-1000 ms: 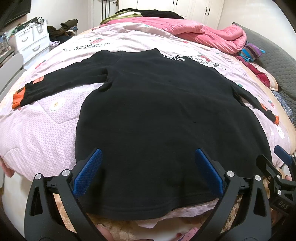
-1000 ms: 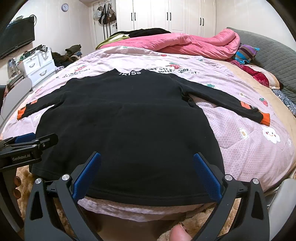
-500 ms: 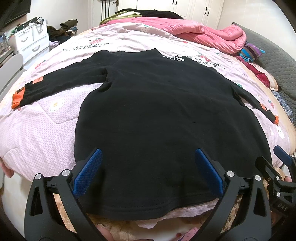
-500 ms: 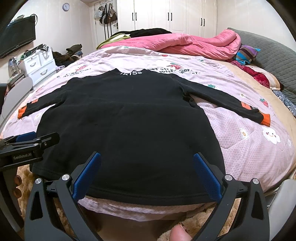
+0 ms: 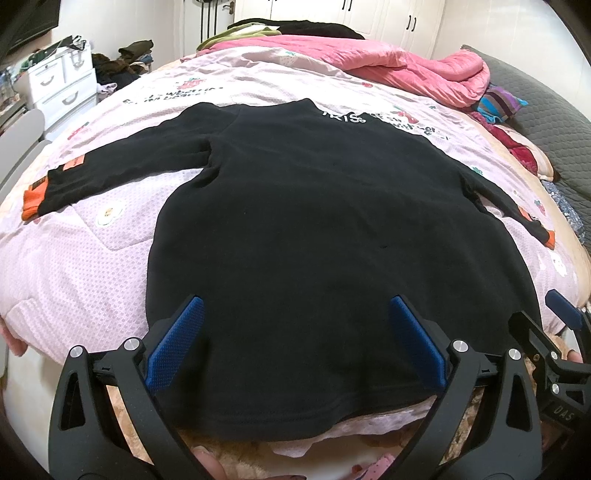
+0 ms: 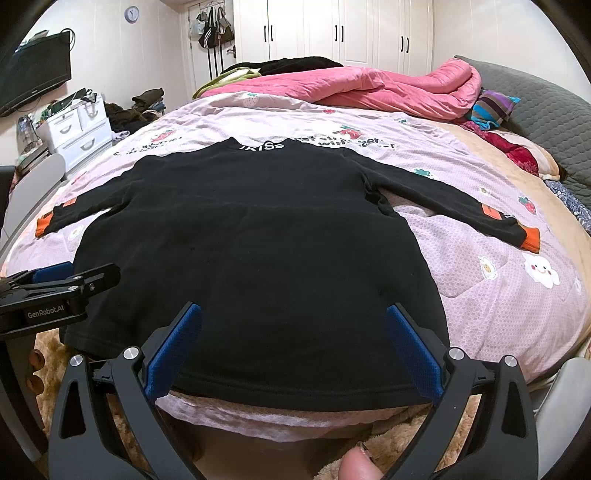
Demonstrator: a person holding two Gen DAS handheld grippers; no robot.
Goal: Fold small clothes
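A black long-sleeved top (image 5: pixel 314 229) (image 6: pixel 255 251) lies flat on the bed, collar at the far side, both sleeves spread out with orange cuffs (image 5: pixel 31 199) (image 6: pixel 532 238). My left gripper (image 5: pixel 295 343) stands open over the hem near the bed's front edge, nothing between its blue pads. My right gripper (image 6: pixel 293 350) is likewise open above the hem, a little further right. Each gripper shows at the edge of the other's view: the right gripper (image 5: pixel 561 332) and the left gripper (image 6: pixel 59 280).
The pink patterned quilt (image 6: pixel 498 295) covers the bed. A rumpled pink duvet (image 6: pixel 388 88) and dark clothes lie at the far end. White drawers (image 6: pixel 74 129) stand at the left, wardrobes (image 6: pixel 332 33) at the back. A beige furry rug (image 6: pixel 424 443) lies below the bed's edge.
Both grippers have barely shifted; the right view has risen slightly. The top lies as before.
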